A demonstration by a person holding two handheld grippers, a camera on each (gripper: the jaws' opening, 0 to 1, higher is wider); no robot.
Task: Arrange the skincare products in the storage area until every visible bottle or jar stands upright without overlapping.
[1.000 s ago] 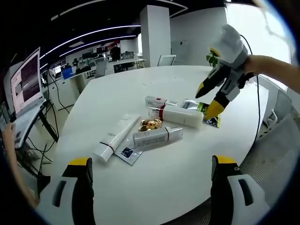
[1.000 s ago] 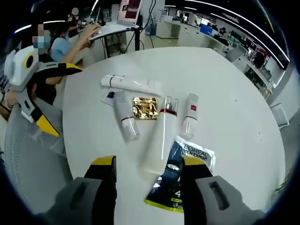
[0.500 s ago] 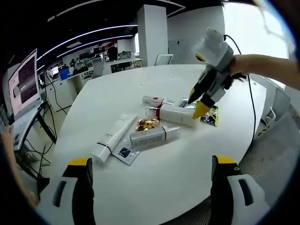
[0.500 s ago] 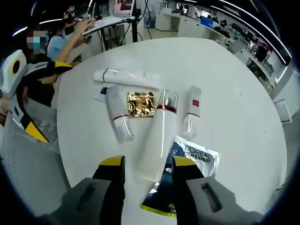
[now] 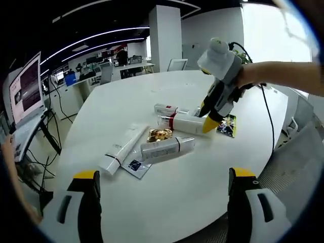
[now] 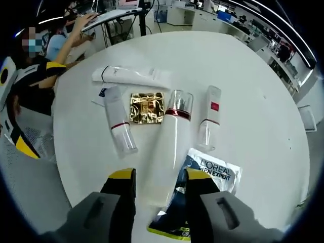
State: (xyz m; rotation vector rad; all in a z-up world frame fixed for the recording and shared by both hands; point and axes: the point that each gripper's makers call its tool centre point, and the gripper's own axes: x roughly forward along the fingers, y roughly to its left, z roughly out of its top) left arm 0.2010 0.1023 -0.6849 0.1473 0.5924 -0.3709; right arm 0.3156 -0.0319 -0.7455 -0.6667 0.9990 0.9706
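Right tool (image 6: 154, 178) lower, jaws narrower, seemingly astride the tall bottle (image 6: 167, 145).

Bright, even office light, ceiling strips (image 5: 96, 38) glowing, window (image 5: 273, 30) glare washed out, fisheye edges bending.

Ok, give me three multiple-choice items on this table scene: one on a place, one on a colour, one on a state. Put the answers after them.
1. Where does the gold foil packet lie?
A. Between two lying bottles
B. On the L'Oreal sachet
C. At the table's far edge

2. What colour is the band around the tall white bottle?
A. Green
B. Red
C. Blue

3. How do the bottles stand now?
A. All upright
B. All lying flat
C. Stacked in a pile

Answers:
1. A, the packet sits between the tall white bottle and the shorter bottle in the right gripper view.
2. B, a red ring circles it below the clear cap.
3. B, all lie on their sides on the white table, with the right gripper astride the tall one's base.
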